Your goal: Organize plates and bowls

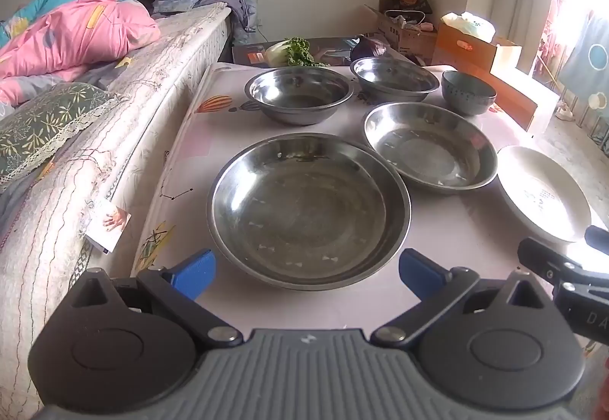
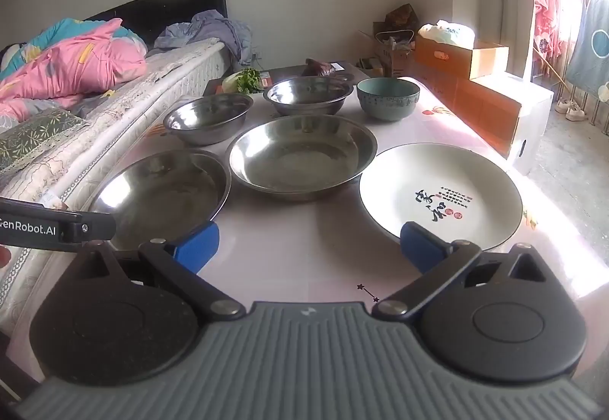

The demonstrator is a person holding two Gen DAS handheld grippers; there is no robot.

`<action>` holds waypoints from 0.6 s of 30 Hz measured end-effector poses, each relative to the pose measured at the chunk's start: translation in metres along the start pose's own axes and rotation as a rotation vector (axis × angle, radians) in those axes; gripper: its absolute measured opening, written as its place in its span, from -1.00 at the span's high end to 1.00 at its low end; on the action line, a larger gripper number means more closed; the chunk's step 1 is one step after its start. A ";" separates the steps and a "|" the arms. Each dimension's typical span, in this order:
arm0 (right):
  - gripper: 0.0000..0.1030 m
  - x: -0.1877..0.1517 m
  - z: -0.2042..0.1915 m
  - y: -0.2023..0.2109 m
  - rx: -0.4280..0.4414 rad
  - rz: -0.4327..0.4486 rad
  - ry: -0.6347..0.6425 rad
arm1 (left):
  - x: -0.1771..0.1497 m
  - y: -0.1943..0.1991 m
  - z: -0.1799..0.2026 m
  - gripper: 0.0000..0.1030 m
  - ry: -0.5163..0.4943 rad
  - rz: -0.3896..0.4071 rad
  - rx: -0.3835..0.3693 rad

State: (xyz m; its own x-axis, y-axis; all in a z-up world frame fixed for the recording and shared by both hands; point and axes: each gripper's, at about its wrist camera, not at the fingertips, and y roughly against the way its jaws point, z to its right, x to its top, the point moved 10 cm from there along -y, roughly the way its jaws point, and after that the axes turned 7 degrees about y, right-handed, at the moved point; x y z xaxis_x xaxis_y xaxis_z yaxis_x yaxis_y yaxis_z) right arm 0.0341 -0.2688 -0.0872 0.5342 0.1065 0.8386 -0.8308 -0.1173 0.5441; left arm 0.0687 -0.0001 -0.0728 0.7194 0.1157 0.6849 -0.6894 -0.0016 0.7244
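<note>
On the table stand two steel plates, a near one point(image 1: 309, 210) point(image 2: 160, 191) and a farther one point(image 1: 430, 148) point(image 2: 300, 153). Behind them are two steel bowls, left point(image 1: 298, 93) point(image 2: 208, 117) and right point(image 1: 394, 75) point(image 2: 308, 94), and a teal ceramic bowl point(image 1: 468, 91) point(image 2: 388, 96). A white ceramic plate point(image 1: 542, 191) point(image 2: 441, 191) with black characters lies at the right. My left gripper point(image 1: 306, 273) is open and empty just before the near steel plate. My right gripper point(image 2: 308, 247) is open and empty between the near steel plate and the white plate.
A bed point(image 1: 95, 153) with pink bedding runs along the table's left edge. Greens point(image 1: 297, 51) and a purple cabbage point(image 1: 367, 47) lie on a dark board at the table's far end. Cardboard boxes point(image 2: 460, 58) stand at the far right.
</note>
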 end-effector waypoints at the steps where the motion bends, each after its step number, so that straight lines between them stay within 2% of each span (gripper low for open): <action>1: -0.98 -0.001 0.000 0.001 -0.007 0.000 0.007 | 0.000 0.000 0.000 -1.00 -0.004 -0.002 0.000; 3: -0.98 -0.002 -0.002 0.005 -0.024 0.004 0.030 | -0.001 0.001 -0.001 -1.00 -0.008 -0.005 -0.002; 5: -0.98 -0.009 -0.008 -0.011 -0.033 -0.054 0.068 | 0.000 -0.002 -0.003 -1.00 -0.003 -0.020 0.007; 6: -0.98 -0.009 -0.014 -0.012 -0.042 -0.048 0.084 | 0.001 -0.002 -0.004 -1.00 -0.002 -0.020 0.009; 8: -0.98 -0.002 -0.004 -0.011 -0.006 -0.052 0.037 | 0.002 -0.003 -0.006 -1.00 -0.001 -0.021 0.013; 18: -0.98 0.003 -0.012 -0.009 0.032 -0.052 0.043 | -0.002 -0.008 -0.005 -1.00 0.001 -0.036 0.014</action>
State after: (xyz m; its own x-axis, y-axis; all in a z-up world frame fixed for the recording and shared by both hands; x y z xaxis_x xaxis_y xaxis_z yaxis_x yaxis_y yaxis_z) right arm 0.0413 -0.2557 -0.0894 0.5686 0.1558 0.8077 -0.7962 -0.1424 0.5880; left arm 0.0724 0.0047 -0.0806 0.7437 0.1167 0.6583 -0.6617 -0.0118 0.7497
